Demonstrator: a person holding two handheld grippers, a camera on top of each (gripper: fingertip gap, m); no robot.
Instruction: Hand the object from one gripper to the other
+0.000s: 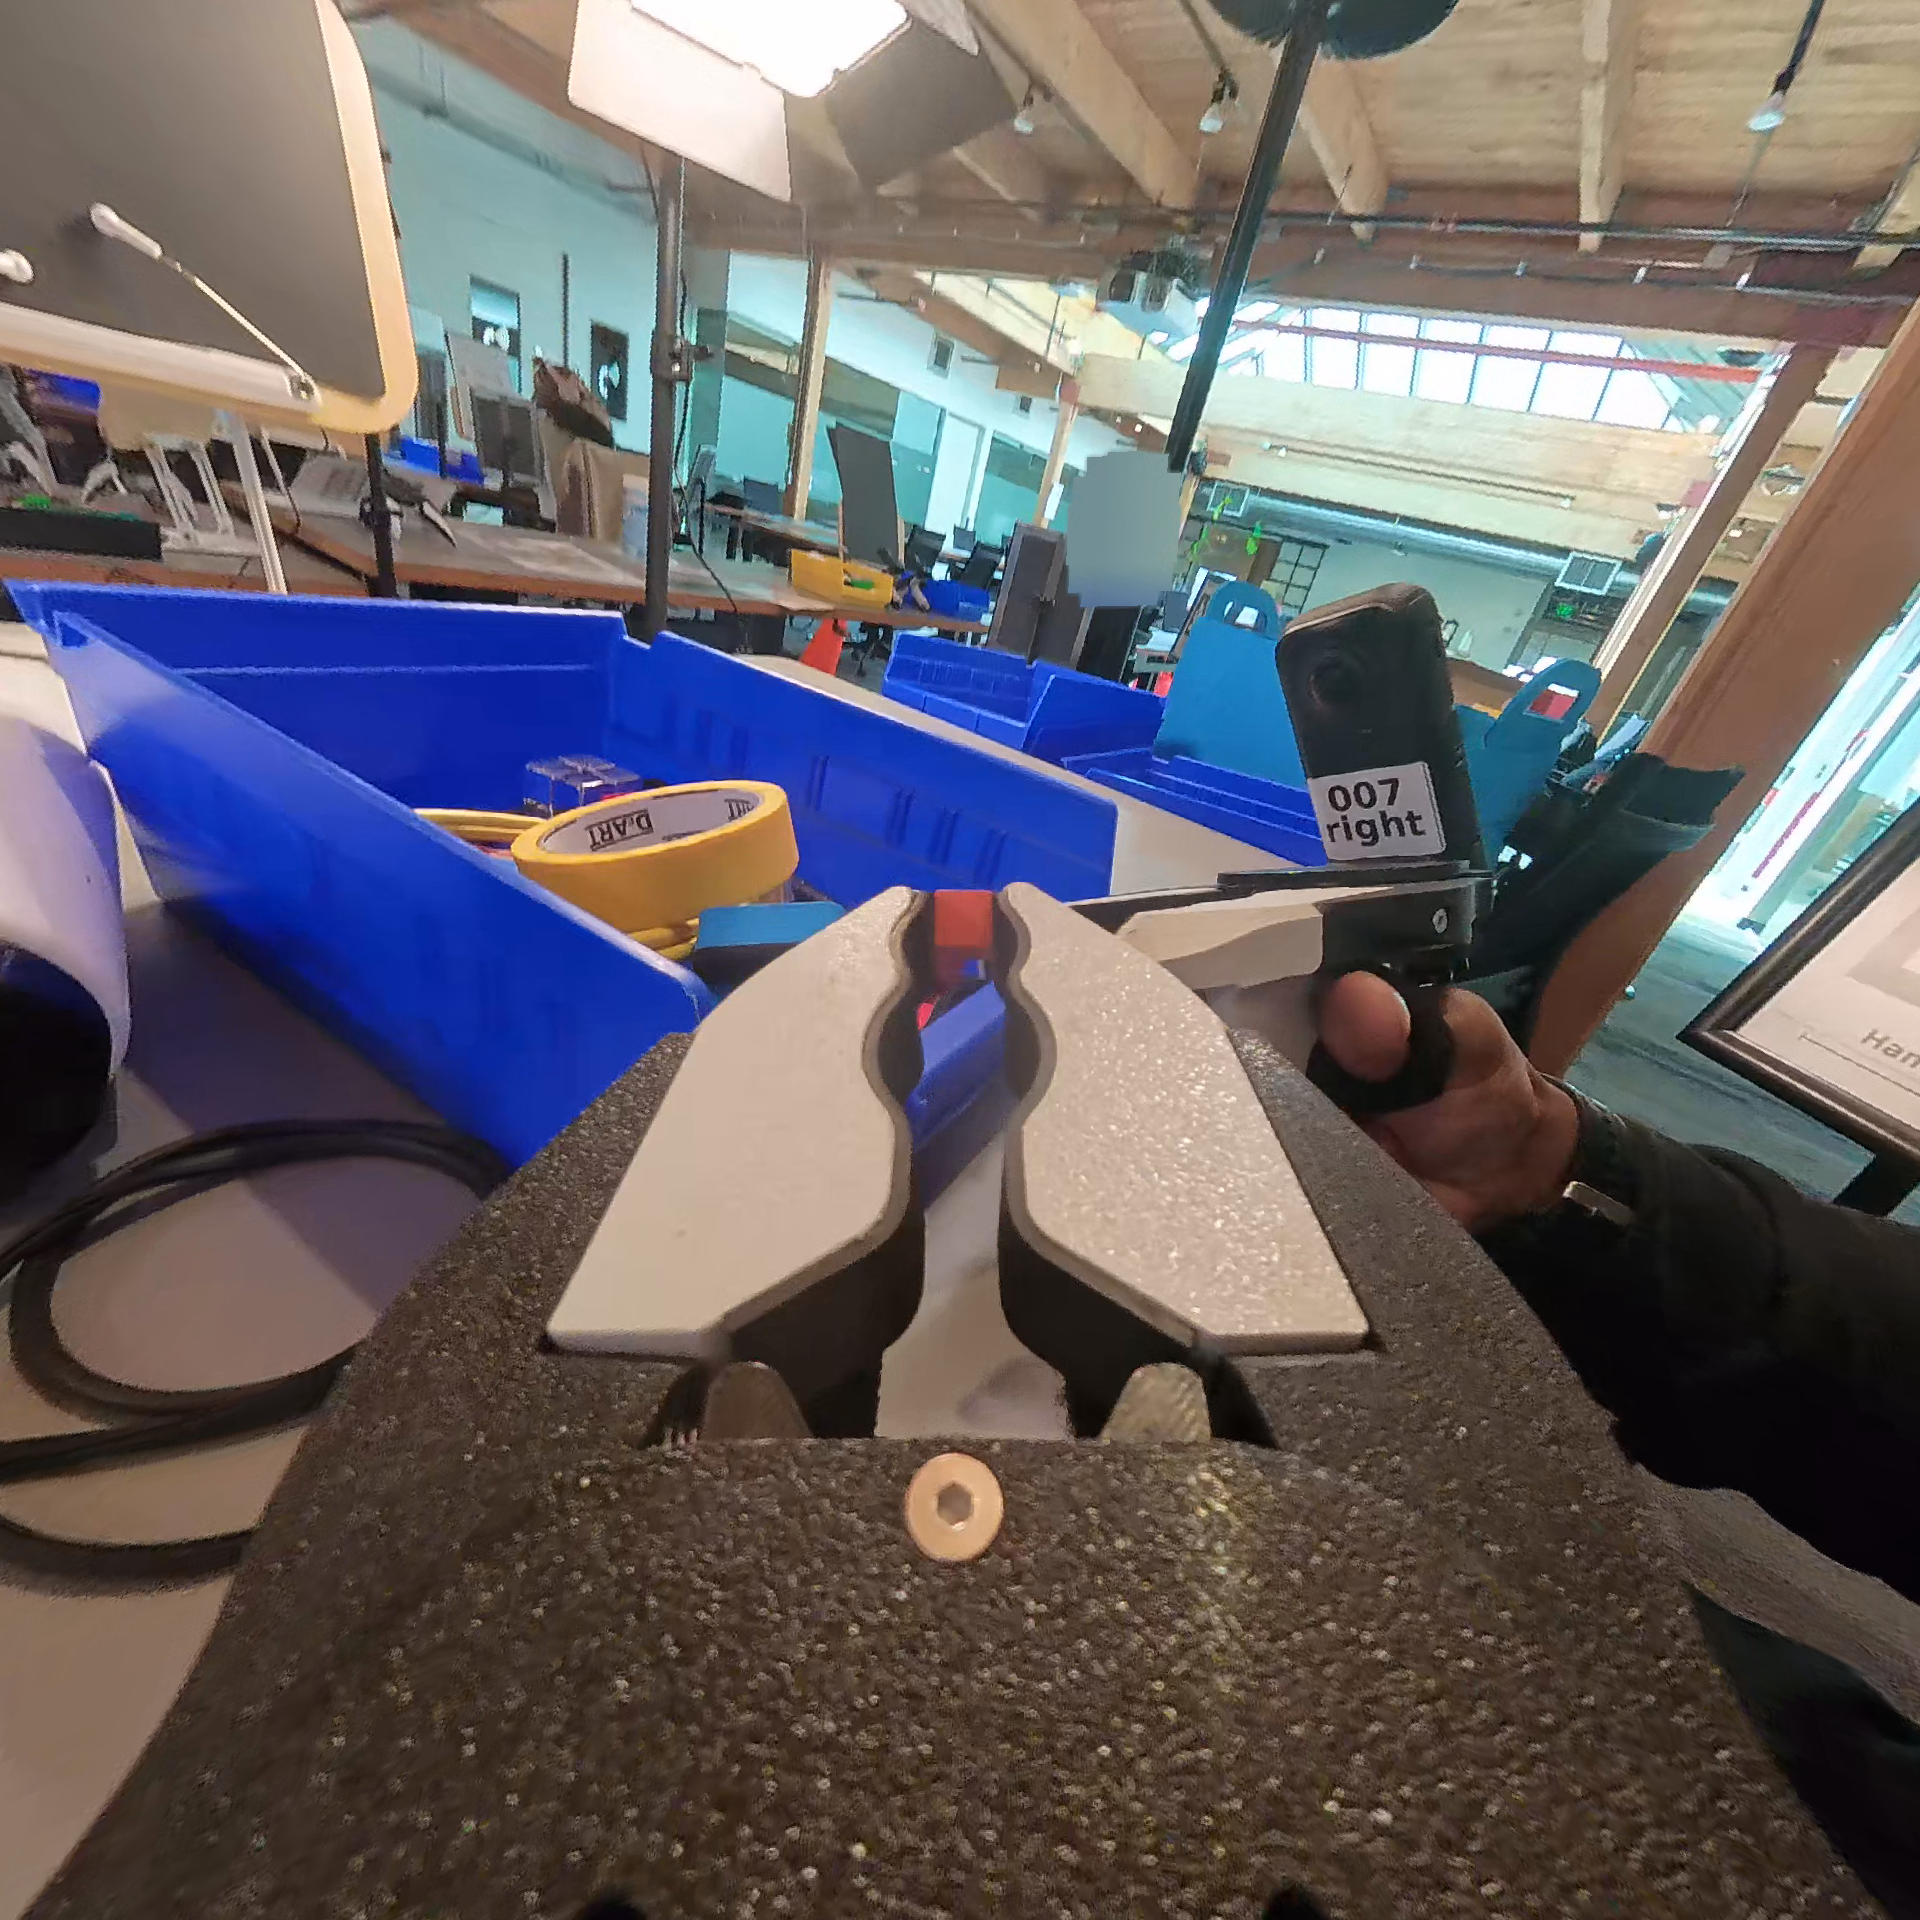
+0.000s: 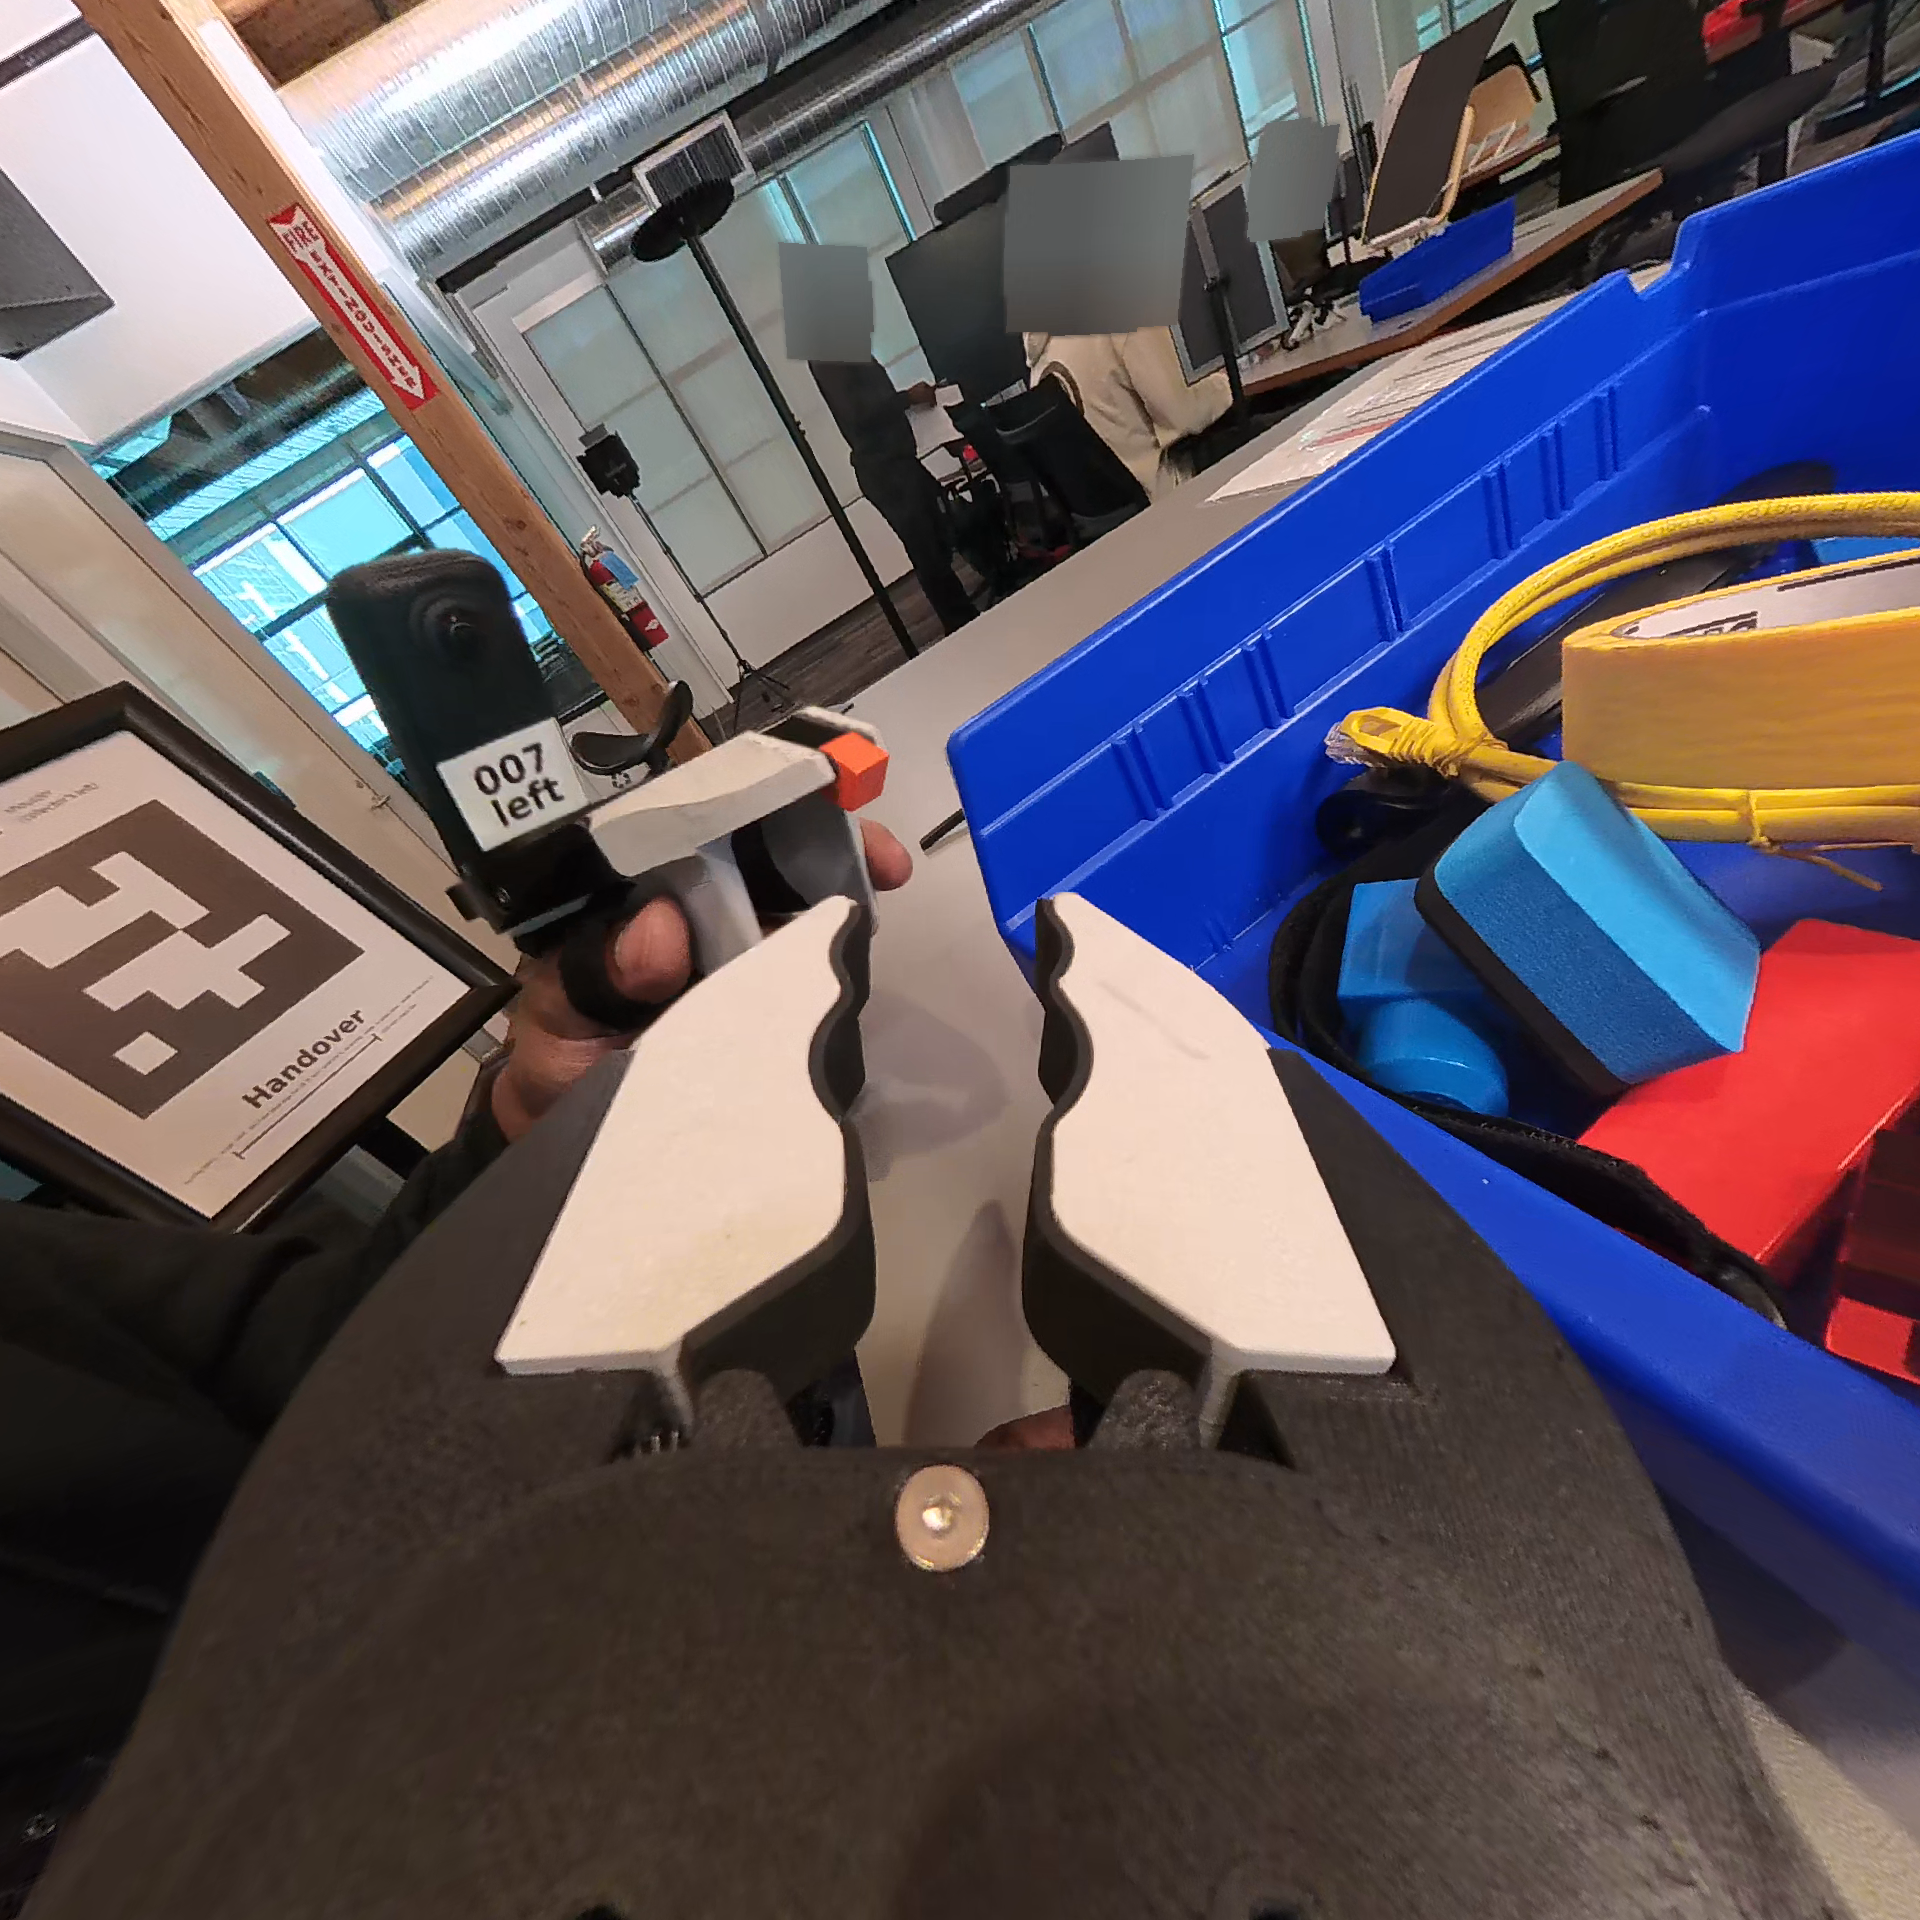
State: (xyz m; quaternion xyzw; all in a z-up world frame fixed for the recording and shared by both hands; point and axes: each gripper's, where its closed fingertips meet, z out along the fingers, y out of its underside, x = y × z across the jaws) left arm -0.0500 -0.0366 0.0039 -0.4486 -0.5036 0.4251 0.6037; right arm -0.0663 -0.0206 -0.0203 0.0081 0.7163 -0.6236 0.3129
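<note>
Left gripper [image 1: 956, 935]: clenched on small red-orange block [image 1: 951, 928], pinched at its fingertips, held above grey table [image 2: 935, 665] beside blue bin [image 2: 1351, 665]; right gripper [image 2: 951, 935]: released, empty, block ahead-left, apart.

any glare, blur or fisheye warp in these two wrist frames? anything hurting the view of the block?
Left wrist view: light panel overhead blown out, ceiling beams bowed by the wide lens, left claw sharp, shut on the small red block, mostly hidden between the fingers. Right wrist view: strong edge warp on the blue bin, soft shadow under the open right claw, block clear.
</note>
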